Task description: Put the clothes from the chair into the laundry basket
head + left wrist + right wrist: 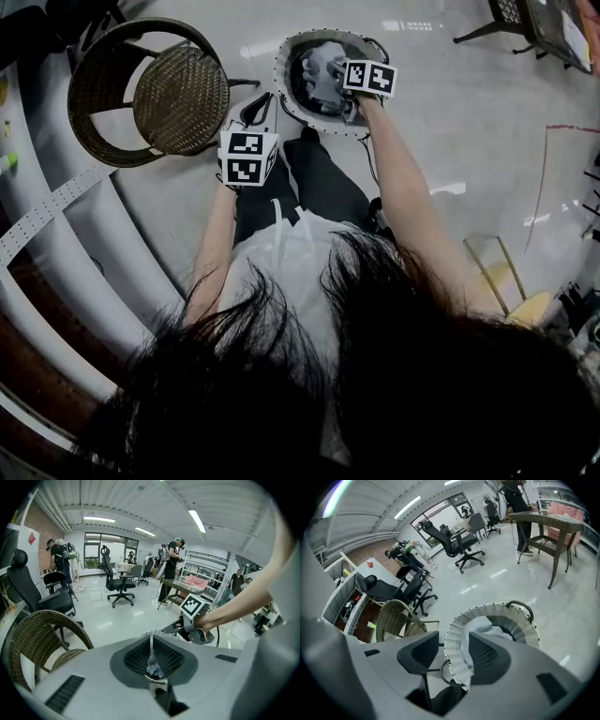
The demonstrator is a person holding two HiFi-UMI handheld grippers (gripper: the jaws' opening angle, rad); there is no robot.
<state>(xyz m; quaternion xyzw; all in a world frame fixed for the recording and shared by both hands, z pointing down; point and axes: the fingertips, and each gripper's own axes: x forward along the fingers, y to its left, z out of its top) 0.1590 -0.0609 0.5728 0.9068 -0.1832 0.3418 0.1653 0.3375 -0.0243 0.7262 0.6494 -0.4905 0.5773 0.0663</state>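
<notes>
The wicker chair [178, 98] stands at the upper left of the head view, and its woven seat is bare. Right of it, the white woven laundry basket [281, 80] holds grey and white clothes [323, 70]. My right gripper [356, 98] hangs over the basket's near side. In the right gripper view that gripper [452, 639] is open, with nothing between the pads; the basket rim [520, 616] and a white garment [487, 625] lie just below. My left gripper [258, 111] hovers between chair and basket. Its jaws [151, 644] are shut, with no garment in them.
A curved white desk [56, 234] runs along the left of the head view. My legs in black trousers [319, 183] stand just before the basket. Farther off are black office chairs [119, 581], a wicker table [546, 527], shelving [201, 573] and standing people [171, 569].
</notes>
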